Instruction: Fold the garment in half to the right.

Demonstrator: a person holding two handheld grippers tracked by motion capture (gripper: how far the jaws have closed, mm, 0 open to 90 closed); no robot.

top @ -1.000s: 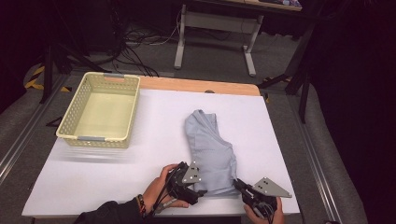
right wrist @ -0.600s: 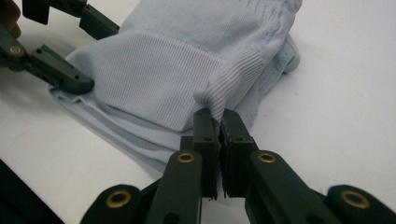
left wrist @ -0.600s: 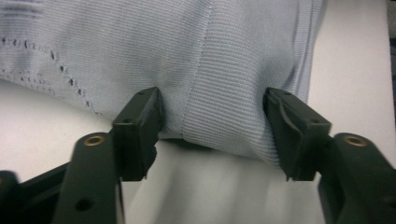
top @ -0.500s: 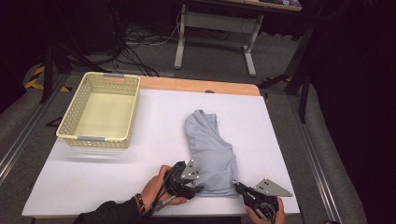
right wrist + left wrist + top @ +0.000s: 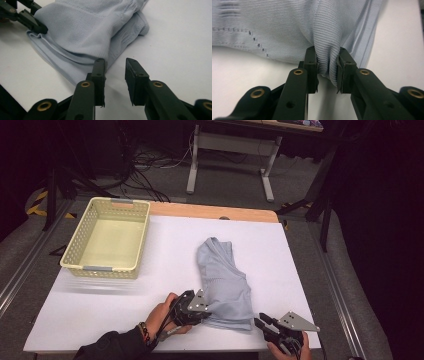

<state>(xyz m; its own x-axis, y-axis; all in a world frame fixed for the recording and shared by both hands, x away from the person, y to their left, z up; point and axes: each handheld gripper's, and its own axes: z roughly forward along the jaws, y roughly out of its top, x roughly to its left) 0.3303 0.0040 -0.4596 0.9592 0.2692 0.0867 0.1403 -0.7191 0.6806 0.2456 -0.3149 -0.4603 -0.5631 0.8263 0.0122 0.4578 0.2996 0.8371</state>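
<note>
Item 1, right gripper [image 5: 263, 324]: near edge of the white worktop [image 5: 125, 315], its own view showing jaws parted, just opening, nothing between them; the garment's hem lies just beyond the left jaw, apparently let go.

Item 2, left gripper [image 5: 200, 312]: jaws just closing, now narrowed onto a bunched fold of hem [image 5: 327, 66], likely to lift or fold it.

Item 3, pale blue garment [image 5: 222, 280]: folded, flat at mid-worktop, near end gripped by the left jaws.

Item 4, yellow basket [image 5: 82, 256]: far left, well apart from the garment, probable destination.
</note>
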